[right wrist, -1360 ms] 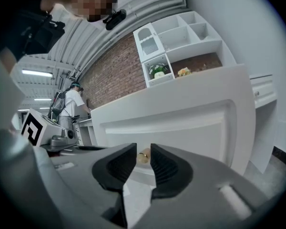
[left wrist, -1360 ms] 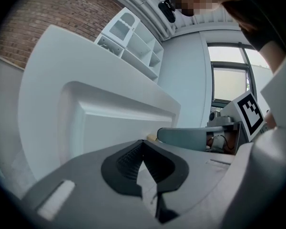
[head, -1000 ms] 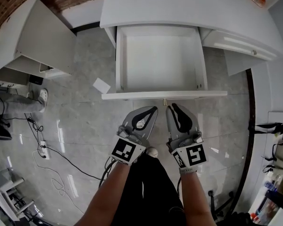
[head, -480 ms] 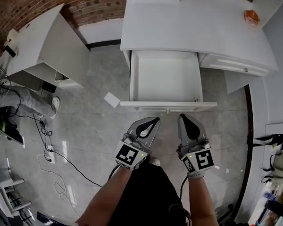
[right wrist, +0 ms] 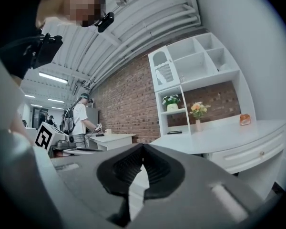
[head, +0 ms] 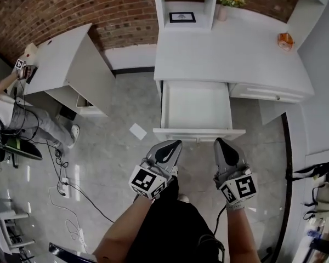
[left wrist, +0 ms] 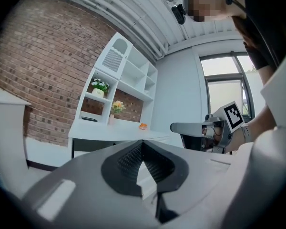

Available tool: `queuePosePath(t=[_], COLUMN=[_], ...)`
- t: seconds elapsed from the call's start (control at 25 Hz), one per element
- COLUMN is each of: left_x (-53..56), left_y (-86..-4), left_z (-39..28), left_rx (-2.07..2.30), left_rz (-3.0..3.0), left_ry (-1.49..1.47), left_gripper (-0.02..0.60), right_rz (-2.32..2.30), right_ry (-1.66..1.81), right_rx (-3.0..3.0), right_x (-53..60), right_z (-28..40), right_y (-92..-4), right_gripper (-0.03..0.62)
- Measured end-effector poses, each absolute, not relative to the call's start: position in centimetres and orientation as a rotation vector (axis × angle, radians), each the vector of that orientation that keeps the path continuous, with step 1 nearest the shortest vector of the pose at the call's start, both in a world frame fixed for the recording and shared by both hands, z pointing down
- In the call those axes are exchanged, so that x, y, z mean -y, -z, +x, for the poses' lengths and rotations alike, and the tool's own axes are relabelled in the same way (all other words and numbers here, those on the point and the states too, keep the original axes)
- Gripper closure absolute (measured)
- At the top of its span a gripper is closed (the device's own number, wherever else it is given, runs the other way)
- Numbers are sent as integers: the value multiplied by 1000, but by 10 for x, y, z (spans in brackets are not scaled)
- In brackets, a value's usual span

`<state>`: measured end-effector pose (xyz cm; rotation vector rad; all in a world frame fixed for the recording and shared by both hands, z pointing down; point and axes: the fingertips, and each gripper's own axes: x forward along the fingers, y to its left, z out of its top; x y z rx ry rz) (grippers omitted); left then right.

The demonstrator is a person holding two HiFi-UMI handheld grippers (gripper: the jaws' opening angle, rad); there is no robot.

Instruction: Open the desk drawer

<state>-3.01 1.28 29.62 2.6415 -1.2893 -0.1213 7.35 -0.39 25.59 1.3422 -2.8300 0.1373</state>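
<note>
**Drawer is standing wide open and the pull is looking finished.**

The drawer (head: 196,109) is sticking right out from under the front edge of the white surface (head: 230,53), toward the person. Its white inside is showing bare and boxy, and its front panel is lying square to that edge. The left tool (head: 174,144) and the right tool (head: 223,143) are hanging out in front of the surface, farther out than the drawer reaches. Neither is touching it, and each is pressing its jaws together on nothing. I'm reading the opening step as done. The next move is looking like keeping both tools clear. If more travel is wanted, it means parting one tool's jaws and taking hold at the front panel.
</note>
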Motion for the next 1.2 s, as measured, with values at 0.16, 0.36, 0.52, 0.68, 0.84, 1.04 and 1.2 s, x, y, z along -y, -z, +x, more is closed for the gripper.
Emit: queuePosePath(t=[0.16, 0.36, 0.52, 0.68, 0.84, 1.04, 1.2], left_x=[-14, -22, -31, -46, -59, -77, -85], left_y=[-268, -242, -217, -190, -170, -153, -139], left_z=[-40, -53, -62, -64, -62, -61, -57], left_rx=[1319, 1376, 1409, 1411, 1405, 1404, 1369], left_rz=[2642, 2616, 2617, 2656, 2661, 2655, 2660], left_ry=[160, 121, 138, 156, 171, 173, 198], left_gripper=[581, 581, 581, 581, 581, 581, 581], right_rz=[1338, 1365, 1384, 1403, 1428, 1442, 1436], right_ry=[-103, -84, -54, -29, -27, -34, -11], right_rx=[2845, 2865, 2878, 2878, 2890, 2891, 2874], right_x=[-2, -16, -31, -45, -59, -81, -92], right_z=[76, 78, 84, 91, 101, 113, 117], right_y=[-228, -197, -172, -150, -129, -109, -96], right_gripper=[591, 591, 591, 591, 591, 591, 591])
